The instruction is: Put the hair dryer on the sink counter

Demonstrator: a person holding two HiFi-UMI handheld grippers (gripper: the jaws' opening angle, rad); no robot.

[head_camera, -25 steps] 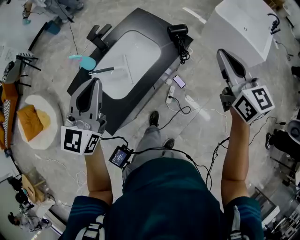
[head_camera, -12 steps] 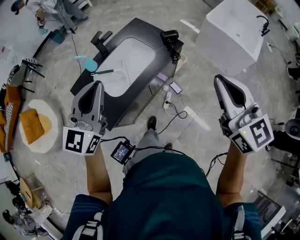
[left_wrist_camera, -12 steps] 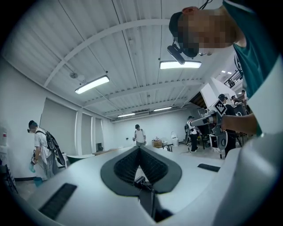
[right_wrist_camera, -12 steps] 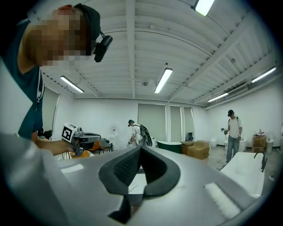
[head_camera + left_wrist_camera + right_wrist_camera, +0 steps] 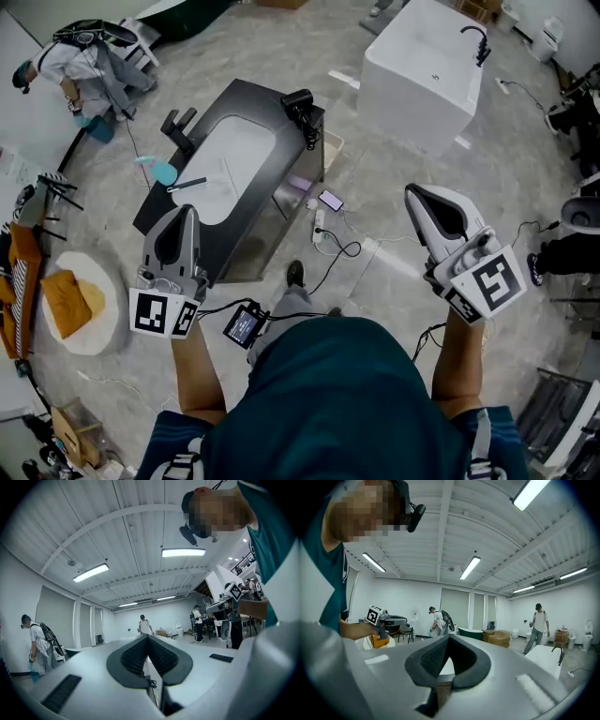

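In the head view the hair dryer (image 5: 299,99) already lies on the far corner of the sink counter (image 5: 281,155), upper centre of frame, its barrel roughly across the frame and its cord trailing down over the edge. It sits up-frame between the left gripper (image 5: 187,212) and the right gripper (image 5: 413,193), well apart from both, neither clearly nearer. The left gripper view shows jaws pressed together on nothing. The right gripper view shows the same.

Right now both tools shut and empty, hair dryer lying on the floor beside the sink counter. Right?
One error: the hair dryer sits on the sink counter, at its far right corner, not on the floor; the head view shows it. The left tool and right tool are shut and empty.
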